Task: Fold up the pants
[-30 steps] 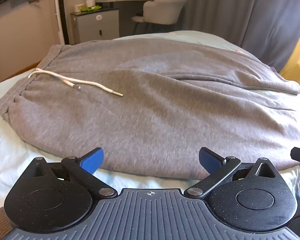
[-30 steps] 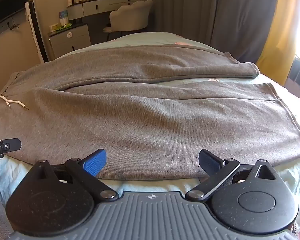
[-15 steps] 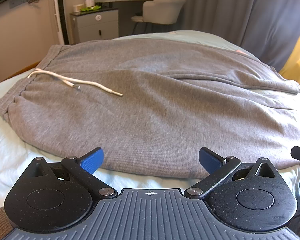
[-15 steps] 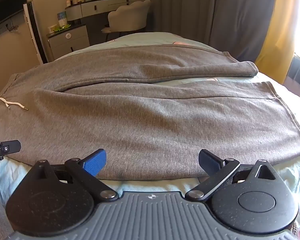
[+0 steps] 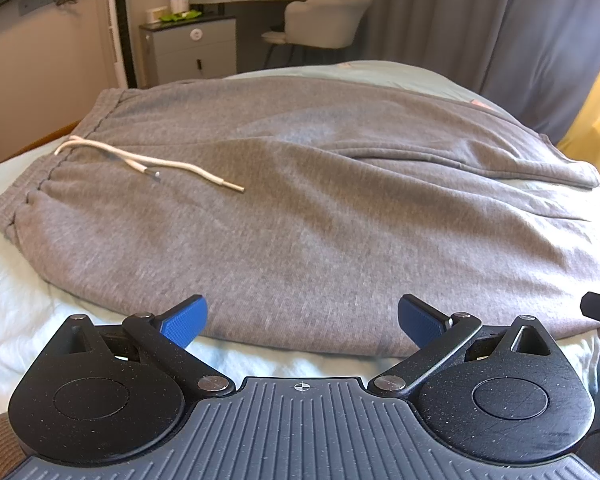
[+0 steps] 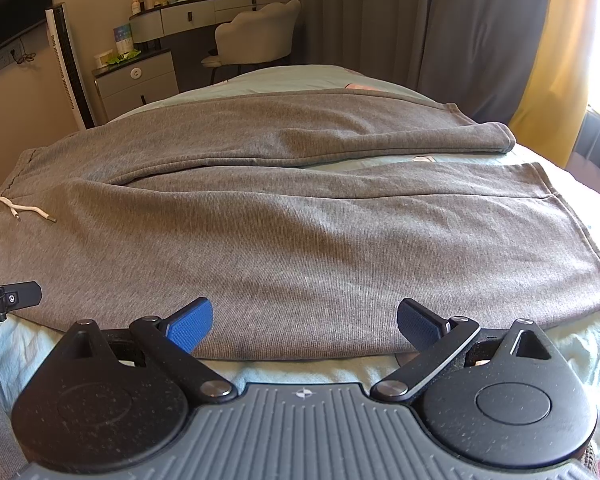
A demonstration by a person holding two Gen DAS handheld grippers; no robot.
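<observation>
Grey cotton sweatpants (image 6: 300, 232) lie flat across the pale bed (image 5: 16, 300), waistband at nine o'clock. Your left gripper (image 5: 302, 322) and right gripper (image 6: 304, 322) hover at its near edge, jaws spread, empty.

One pants (image 6: 300, 240) (two legs), perhaps one chair (image 6: 256, 42)

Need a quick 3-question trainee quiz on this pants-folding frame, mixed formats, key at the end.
1. True or false: the left tool is shut on the grey pants.
2. The white drawstring lies near which end? A) waistband B) leg cuffs C) off the bed
3. Fill in: the two legs lie ____, with pale bedsheet showing between them near the cuffs.

Key: 1 false, both the left and the right tool are open at the near edge; 2 A; 3 apart.
</observation>
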